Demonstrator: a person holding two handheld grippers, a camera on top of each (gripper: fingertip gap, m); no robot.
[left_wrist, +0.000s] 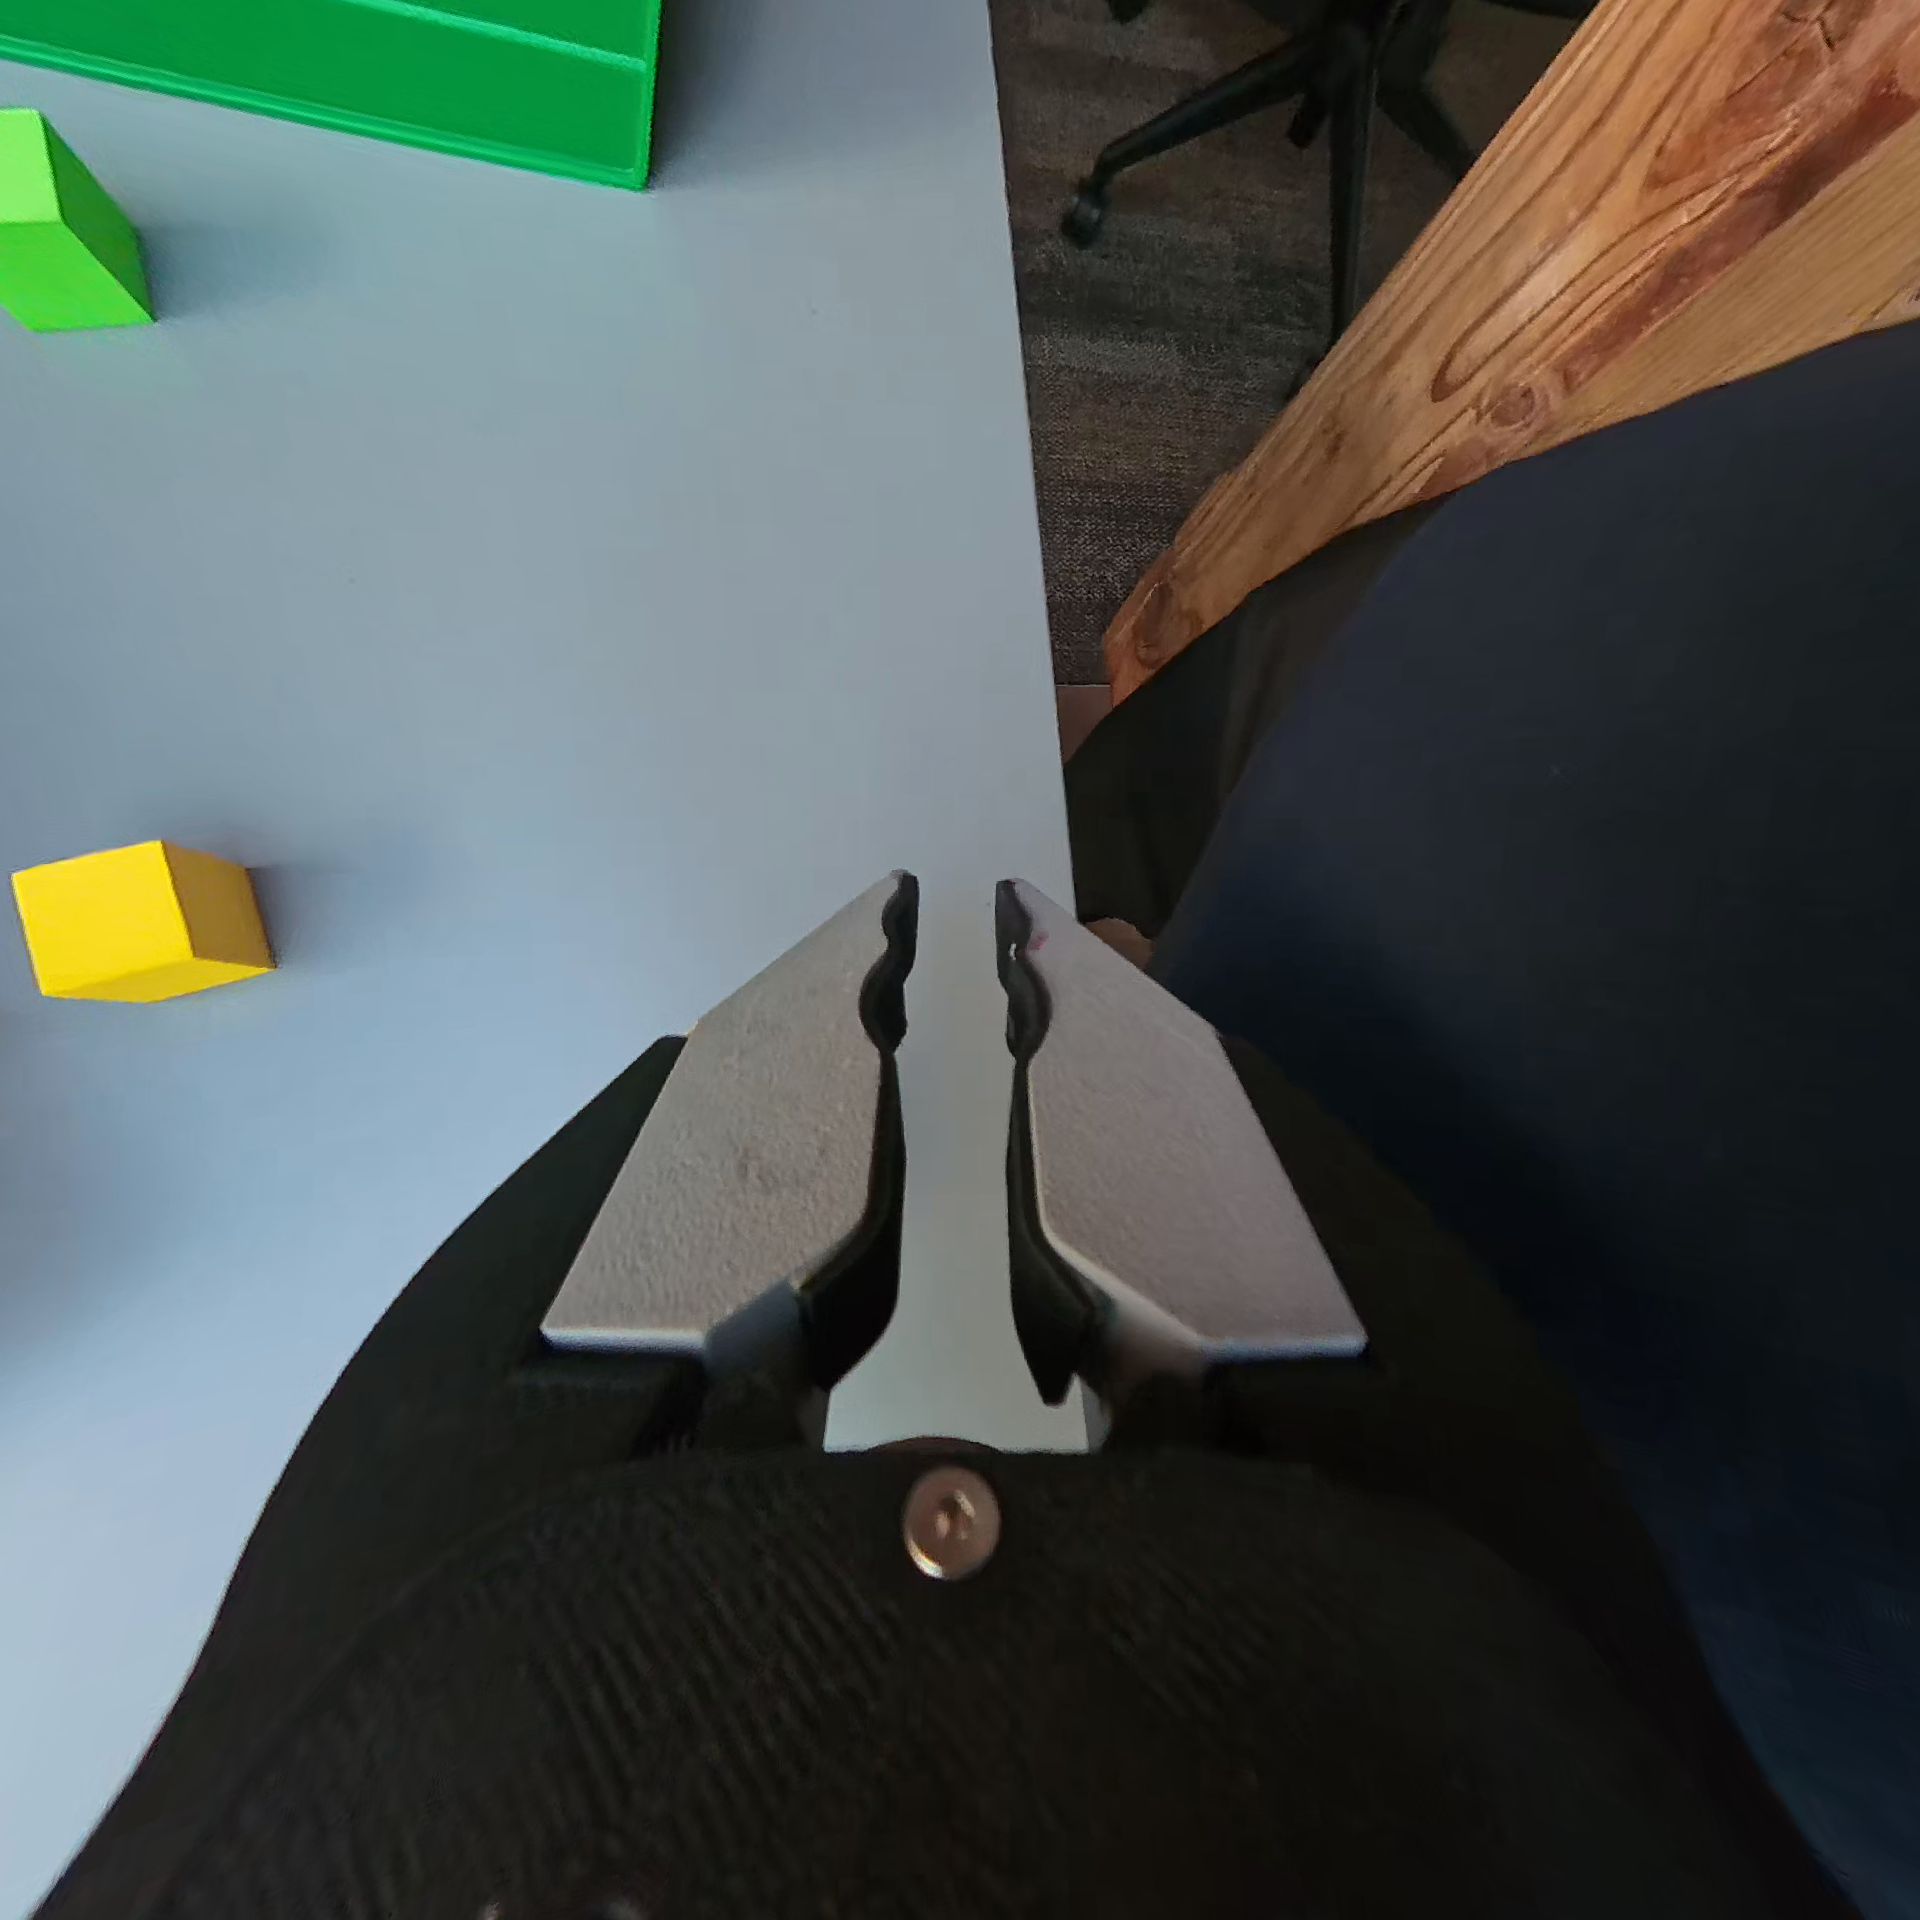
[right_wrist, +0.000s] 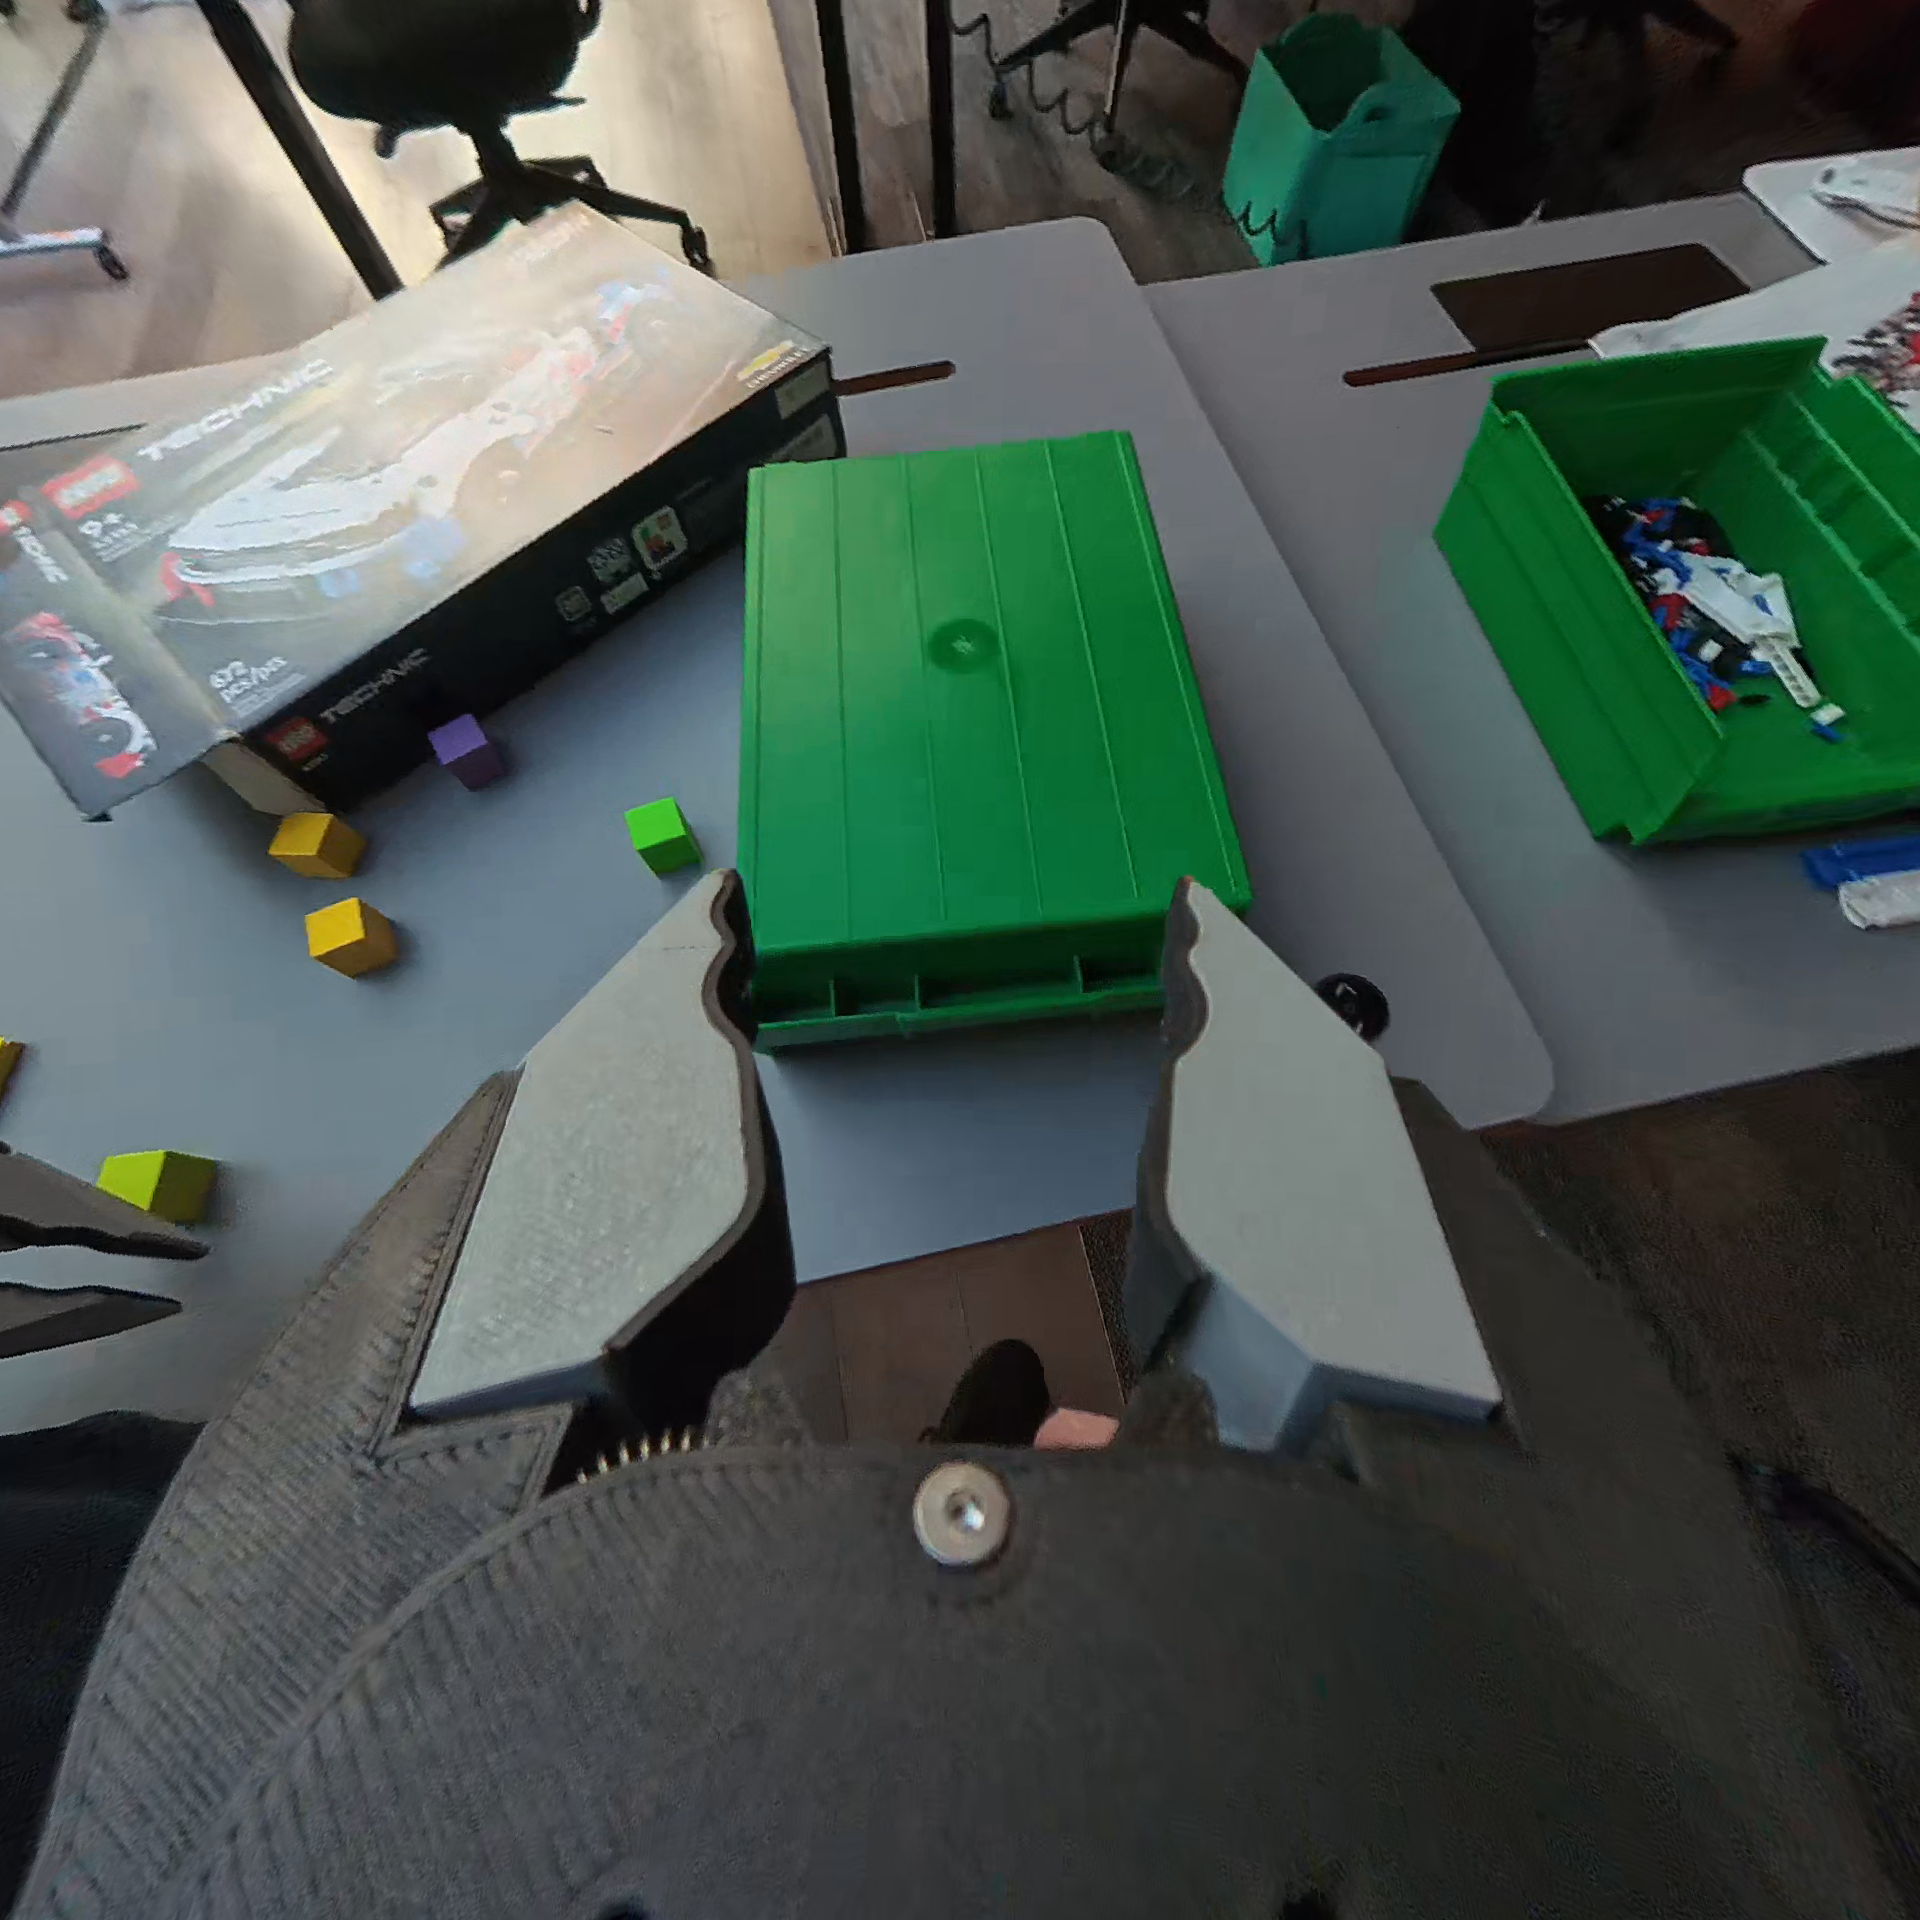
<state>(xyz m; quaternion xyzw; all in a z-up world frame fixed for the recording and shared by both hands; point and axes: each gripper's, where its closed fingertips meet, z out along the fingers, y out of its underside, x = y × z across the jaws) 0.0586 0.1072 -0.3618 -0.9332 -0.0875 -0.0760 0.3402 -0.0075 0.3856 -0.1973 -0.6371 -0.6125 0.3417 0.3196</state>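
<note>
Right claw (right_wrist: 956, 961) is spread wide, framing the near end of an upside-down green ribbed plastic bin (right_wrist: 977, 686) by the surface's (right_wrist: 1351, 935) near edge; can't tell if the pads touch it. Left claw (left_wrist: 956, 935) is open just a crack with nothing in it, hovering by the surface's right edge, a yellow wooden cube (left_wrist: 140, 920) well off to its left. The big black cardboard toy box (right_wrist: 416, 520) at the far-left edge has printed branding.
</note>
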